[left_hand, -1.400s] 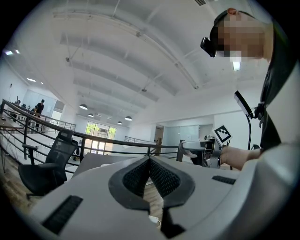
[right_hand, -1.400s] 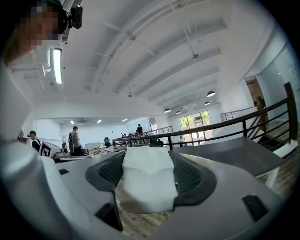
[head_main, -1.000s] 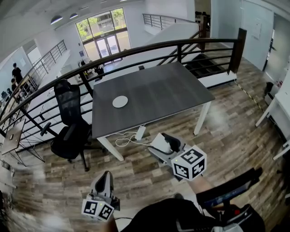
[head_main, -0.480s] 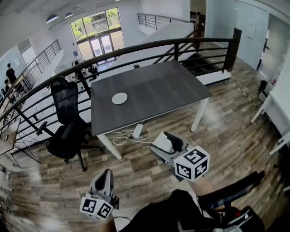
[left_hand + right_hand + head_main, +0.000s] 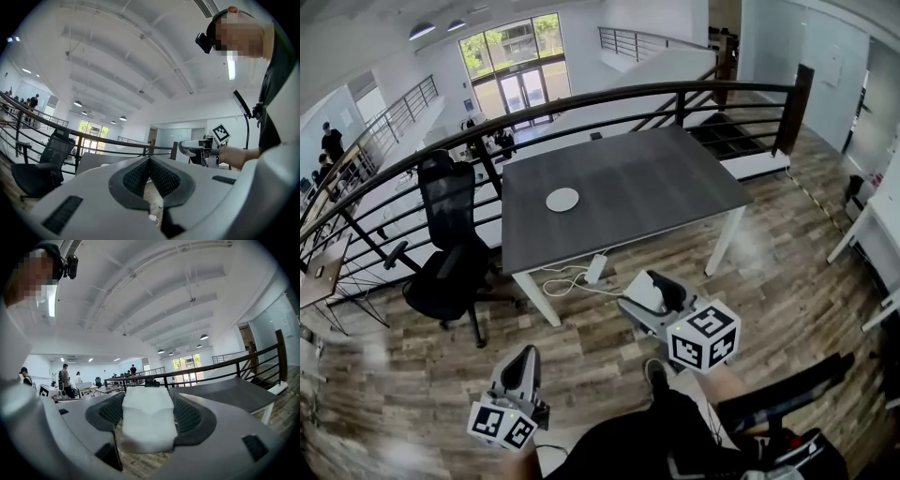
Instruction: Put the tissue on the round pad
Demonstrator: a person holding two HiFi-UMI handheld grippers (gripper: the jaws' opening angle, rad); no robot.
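Note:
A white tissue pack (image 5: 147,420) sits pinched between the two pads of my right gripper (image 5: 147,418); in the head view the same tissue pack (image 5: 645,294) shows at the tip of that right gripper (image 5: 654,292), held above the wood floor in front of the table. The round white pad (image 5: 562,199) lies on the left half of the dark grey table (image 5: 656,183), well ahead of both grippers. My left gripper (image 5: 523,367) hangs low at the left, its pads (image 5: 140,176) meeting with nothing between them.
A black office chair (image 5: 445,253) stands left of the table. A black railing (image 5: 581,103) runs behind it. A white power strip with cable (image 5: 593,270) lies on the floor under the table's near edge. The person's dark-clothed legs (image 5: 675,441) fill the bottom.
The view has shifted slightly, so the table and pad sit a little further right in the frame. Both grippers keep their hold and posture.

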